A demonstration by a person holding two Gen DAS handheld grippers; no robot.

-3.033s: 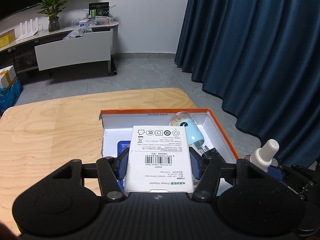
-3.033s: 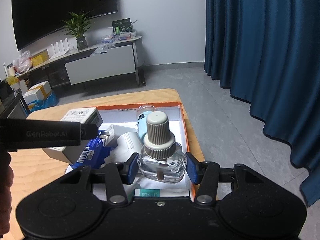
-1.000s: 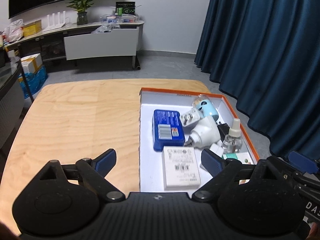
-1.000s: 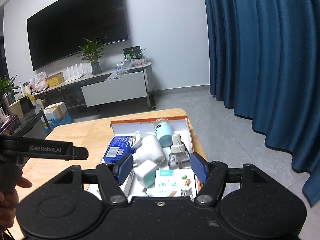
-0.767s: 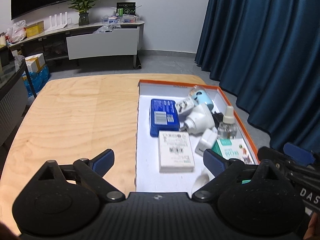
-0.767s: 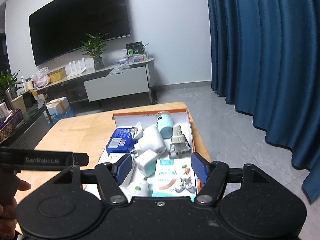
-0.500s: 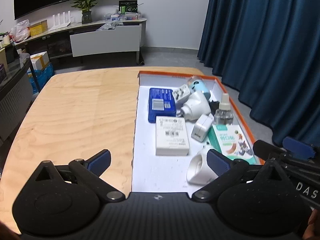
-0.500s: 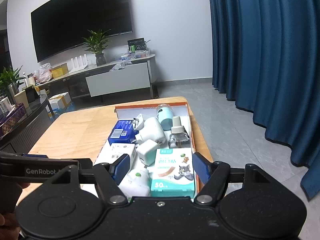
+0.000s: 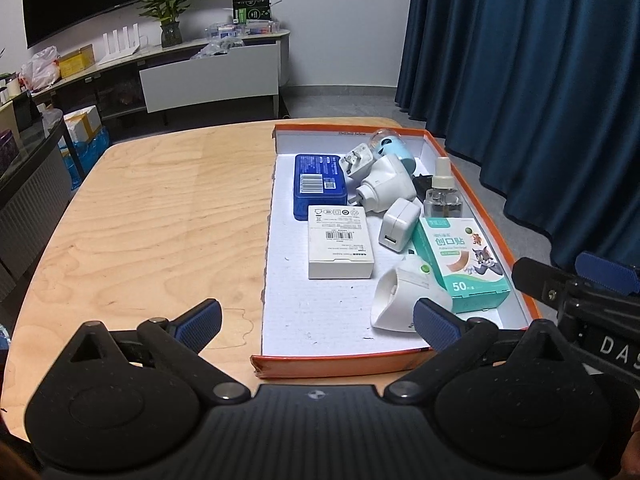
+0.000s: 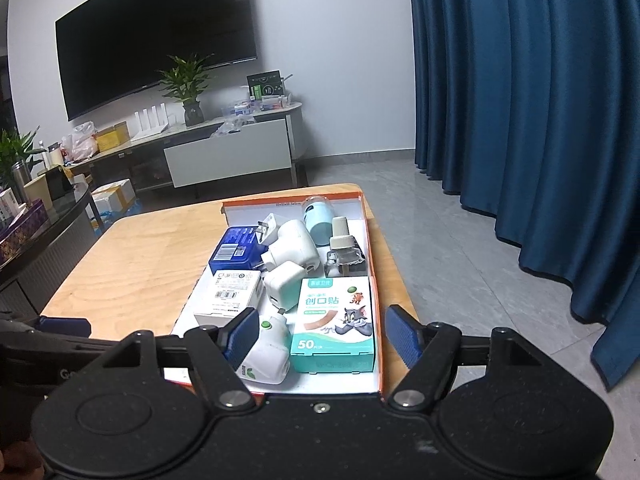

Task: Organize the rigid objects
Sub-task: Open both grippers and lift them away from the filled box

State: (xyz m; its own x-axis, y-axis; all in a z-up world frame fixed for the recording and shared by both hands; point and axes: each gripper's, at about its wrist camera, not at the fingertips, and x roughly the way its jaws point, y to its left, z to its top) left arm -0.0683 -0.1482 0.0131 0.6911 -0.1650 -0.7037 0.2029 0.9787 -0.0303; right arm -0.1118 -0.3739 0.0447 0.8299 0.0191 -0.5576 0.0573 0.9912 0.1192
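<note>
From the left wrist view we find the left gripper [image 9: 316, 320] spread wide and empty above the near edge of one orange-rimmed tray [image 9: 484, 220] on the table [image 9: 160, 220]. In the tray we count one blue box [image 9: 318, 186], one white box [image 9: 340, 242], one teal plaster box [image 9: 460, 258], one clear bottle [image 9: 442, 196] and four white plug devices.

From the right wrist view the right gripper [image 10: 320, 334] is open, empty, over that tray's [image 10: 370, 240] near end.
</note>
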